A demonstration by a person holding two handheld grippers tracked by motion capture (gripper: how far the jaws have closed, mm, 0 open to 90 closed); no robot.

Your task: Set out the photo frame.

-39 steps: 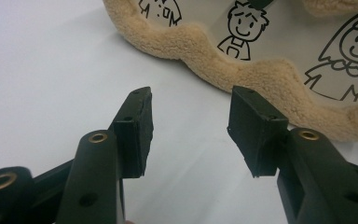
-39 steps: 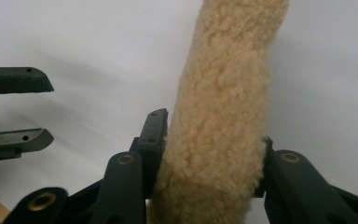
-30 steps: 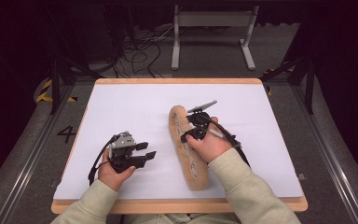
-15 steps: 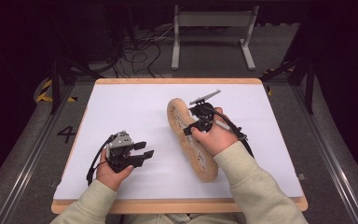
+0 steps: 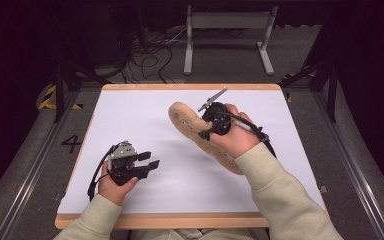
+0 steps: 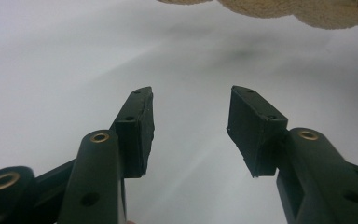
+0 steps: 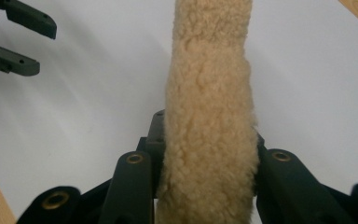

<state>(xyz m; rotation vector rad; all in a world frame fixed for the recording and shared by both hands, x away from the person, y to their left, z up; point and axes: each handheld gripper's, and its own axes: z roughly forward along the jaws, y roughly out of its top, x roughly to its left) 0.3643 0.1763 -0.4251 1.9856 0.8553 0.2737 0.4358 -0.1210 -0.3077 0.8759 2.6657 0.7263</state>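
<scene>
A long tan fleece insole (image 5: 190, 122) hangs tilted above the white table, its far end raised. My right gripper (image 5: 211, 129) is shut on its middle; in the right gripper view the woolly strip (image 7: 209, 116) runs up between the two black jaws, which press on its sides. My left gripper (image 5: 147, 160) rests low at the table's left front, open, with nothing between its pads (image 6: 140, 130). The fleece edge (image 6: 279, 8) shows along the top of the left gripper view. The left gripper's fingers (image 7: 18, 42) appear at the upper left of the right gripper view.
A white sheet (image 5: 145, 115) covers the table, framed by a wooden rim (image 5: 180, 220). Beyond the far edge lie cables (image 5: 150, 50) and a metal stand (image 5: 230, 35) on the dark floor.
The right gripper has lifted the insole off the table and swung it, so its far end now points up and left. The left gripper has stayed where it was.
</scene>
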